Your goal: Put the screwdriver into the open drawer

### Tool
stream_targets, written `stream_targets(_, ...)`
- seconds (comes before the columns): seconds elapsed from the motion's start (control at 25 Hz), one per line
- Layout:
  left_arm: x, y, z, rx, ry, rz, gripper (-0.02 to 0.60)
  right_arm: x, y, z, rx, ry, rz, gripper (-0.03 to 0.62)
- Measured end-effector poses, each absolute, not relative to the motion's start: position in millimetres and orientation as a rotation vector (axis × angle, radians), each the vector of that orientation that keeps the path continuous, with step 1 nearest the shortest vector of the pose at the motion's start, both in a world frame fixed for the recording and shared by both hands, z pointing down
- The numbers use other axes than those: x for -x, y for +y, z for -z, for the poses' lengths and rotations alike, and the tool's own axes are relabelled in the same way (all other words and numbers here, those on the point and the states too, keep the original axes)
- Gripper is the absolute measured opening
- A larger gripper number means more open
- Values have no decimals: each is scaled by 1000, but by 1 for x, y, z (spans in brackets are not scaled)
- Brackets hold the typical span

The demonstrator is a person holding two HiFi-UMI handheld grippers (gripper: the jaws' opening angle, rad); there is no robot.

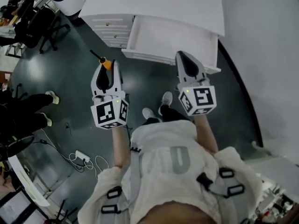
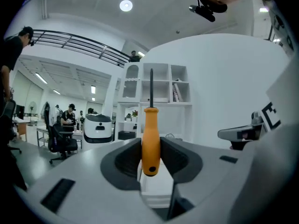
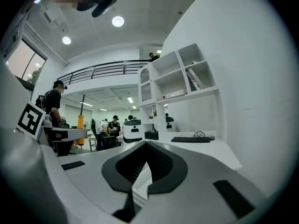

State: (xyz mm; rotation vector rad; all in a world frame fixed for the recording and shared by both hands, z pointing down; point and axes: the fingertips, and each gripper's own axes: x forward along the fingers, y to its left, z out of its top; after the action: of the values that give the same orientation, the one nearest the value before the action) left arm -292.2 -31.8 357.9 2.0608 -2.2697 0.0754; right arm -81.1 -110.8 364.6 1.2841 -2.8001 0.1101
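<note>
The left gripper (image 1: 108, 70) has its jaws partly apart and clamped on the orange handle of the screwdriver (image 2: 150, 141), whose dark shaft sticks out beyond the jaw tips. In the head view it hangs over bare dark floor (image 1: 70, 78), just left of the front corner of the open drawer (image 1: 159, 57). The right gripper (image 1: 183, 59) is closed on nothing (its pads meet at the tips) and its nose lies over the drawer's front edge. The drawer juts from a white cabinet (image 1: 154, 3). A curved white wall (image 1: 271, 55) closes in the right side.
</note>
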Motion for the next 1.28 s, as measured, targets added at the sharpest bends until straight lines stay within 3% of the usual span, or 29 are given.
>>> stream_targets(0.16, 251, -71, -353, -2206, -2207, -197, 121, 41, -136, -364, -1404, -2747, -111, 5)
stream_targets(0.6, 195, -152, -355, -2332, -2074, -146, 121, -30, -184, -365, -1581, -2662, -104, 5)
stream_targets(1.28, 166, -207, -352, -2425, -2067, -128, 121, -60, -226, -377, -1607, -2650, -125, 5)
